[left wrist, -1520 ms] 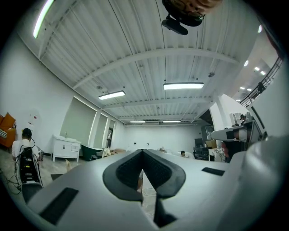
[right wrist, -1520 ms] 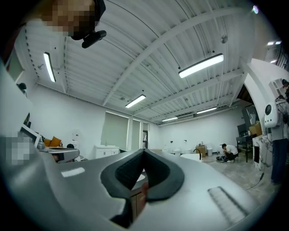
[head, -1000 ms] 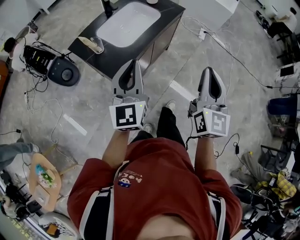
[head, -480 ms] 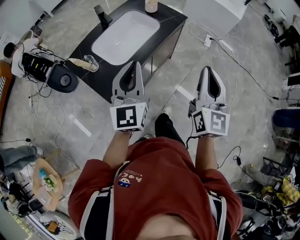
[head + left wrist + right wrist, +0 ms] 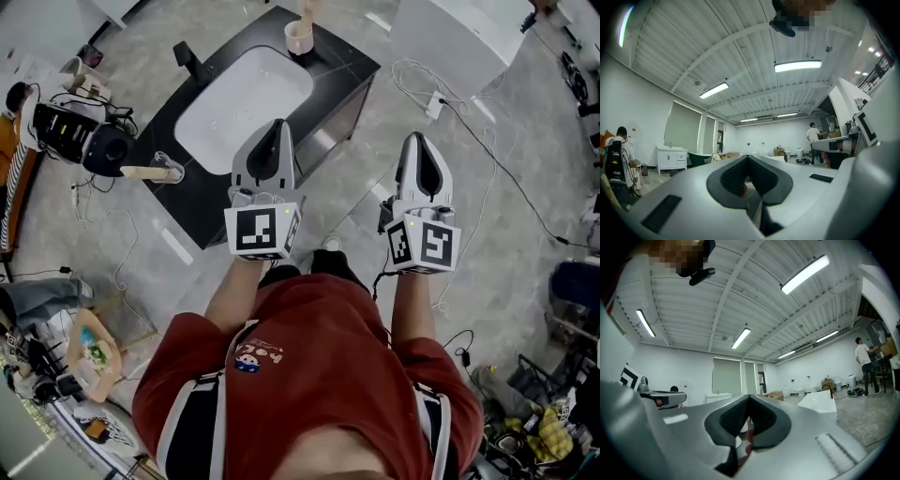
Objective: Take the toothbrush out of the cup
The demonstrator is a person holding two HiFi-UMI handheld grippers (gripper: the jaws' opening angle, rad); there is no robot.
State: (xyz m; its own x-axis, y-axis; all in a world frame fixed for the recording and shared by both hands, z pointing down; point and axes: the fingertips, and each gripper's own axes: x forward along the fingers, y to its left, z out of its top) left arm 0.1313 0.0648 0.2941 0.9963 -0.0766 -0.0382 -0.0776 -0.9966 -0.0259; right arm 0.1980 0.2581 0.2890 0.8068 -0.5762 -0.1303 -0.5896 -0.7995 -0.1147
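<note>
A black vanity counter (image 5: 202, 202) with a white sink basin (image 5: 239, 94) stands ahead in the head view. At its far end is a beige cup (image 5: 299, 37) with a stick-like handle (image 5: 307, 11) rising out of it. Near the counter's left end, a clear glass (image 5: 169, 169) holds a pale wooden-handled brush (image 5: 141, 172) that leans out to the left. My left gripper (image 5: 275, 125) hangs shut and empty over the counter's near edge. My right gripper (image 5: 418, 138) is shut and empty over the floor, right of the vanity. Both gripper views show shut jaws and the room beyond.
A black faucet (image 5: 187, 58) stands behind the basin. White cables and a power strip (image 5: 433, 105) lie on the floor at right. Black equipment (image 5: 73, 131) sits left of the vanity, and a wooden stool (image 5: 89, 352) with clutter at lower left. A white cabinet (image 5: 459, 42) stands at upper right.
The vanity has slid down and nearer in the head view as the person walks toward it. Both grippers came forward together; the left one now overlaps the counter's edge. Jaws unchanged.
</note>
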